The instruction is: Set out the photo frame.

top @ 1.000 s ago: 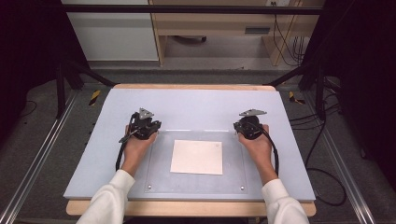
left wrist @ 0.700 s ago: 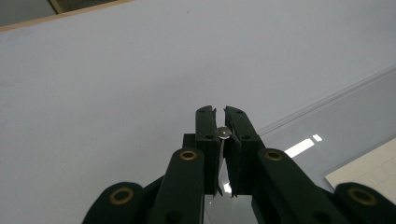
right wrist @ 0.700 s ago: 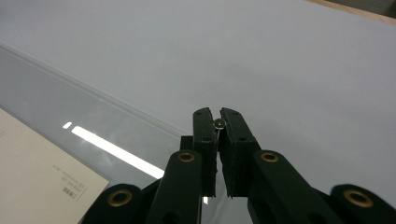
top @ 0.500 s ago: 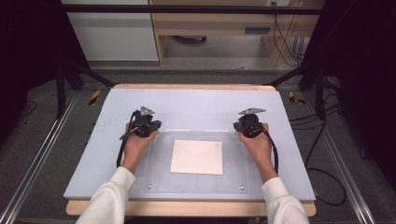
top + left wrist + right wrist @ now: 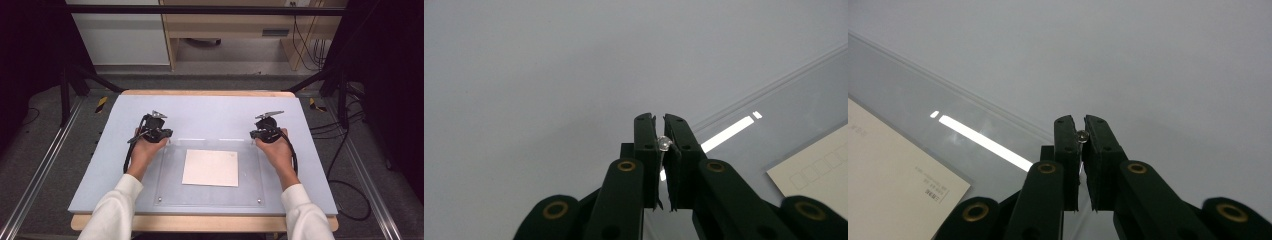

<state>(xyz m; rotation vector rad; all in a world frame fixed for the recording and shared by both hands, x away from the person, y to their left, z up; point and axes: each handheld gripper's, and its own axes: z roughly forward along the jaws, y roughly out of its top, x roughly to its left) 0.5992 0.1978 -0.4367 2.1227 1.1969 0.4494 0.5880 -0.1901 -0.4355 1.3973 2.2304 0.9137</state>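
Clear plate [image 5: 170, 170] lies flat on the blue-grey mat [image 5: 215, 112], near the table's front edge, with one cream card [image 5: 210, 167] at its middle; whether the card sits on or under it I cannot tell. In the high view the left gripper [image 5: 168, 139] and right gripper [image 5: 253, 136] sit at the plate's two far corners, and two small studs [image 5: 160, 200] mark the near corners.

In the left gripper view the jaws are closed tight on one shiny stud [image 5: 664, 143], beside the plate's edge [image 5: 784, 125].

In the right gripper view the jaws likewise pinch a second stud [image 5: 1081, 134], with the card [image 5: 888, 170] off to the side.

That makes four studs, one plate, one card. Judging from this, any lift should be even on both sides, so the plate stays level and the card does not slide.
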